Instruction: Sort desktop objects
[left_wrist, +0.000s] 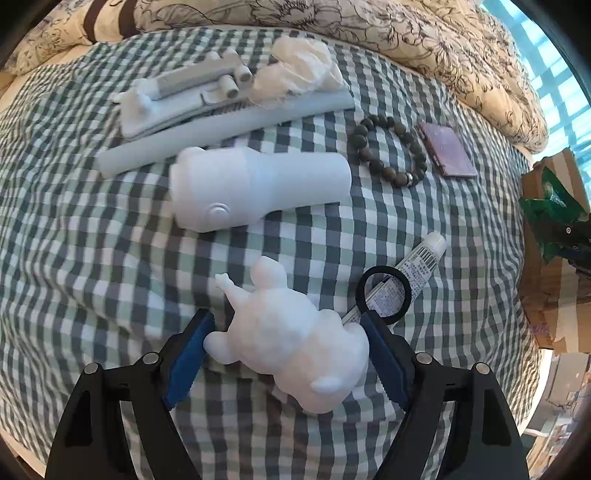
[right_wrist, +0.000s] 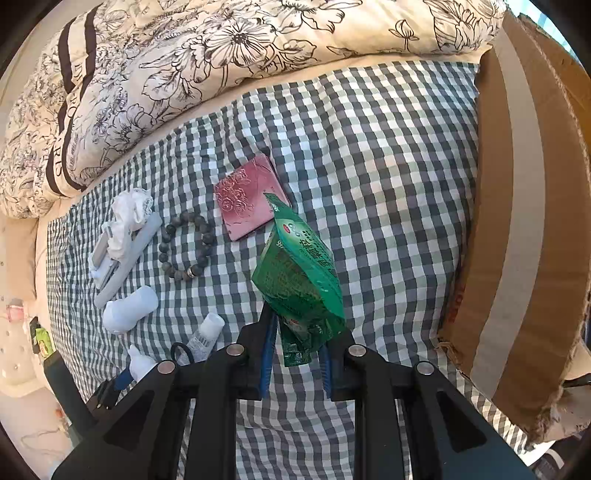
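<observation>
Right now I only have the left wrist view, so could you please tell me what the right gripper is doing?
Observer: The right gripper is shut on a green packet, gripping its lower end.
Operator: Where does the packet sit relative to the other items?
Observer: It is held up over the checked cloth, and in the right wrist view its top corner overlaps the pink case.
Operator: What is on its other side?
Observer: A cardboard box with a pale tape strip along it.

Home bedroom: checked bedsheet (right_wrist: 369, 155), floral duvet (right_wrist: 221, 48), cardboard box (right_wrist: 524, 221) alongside.
</observation>
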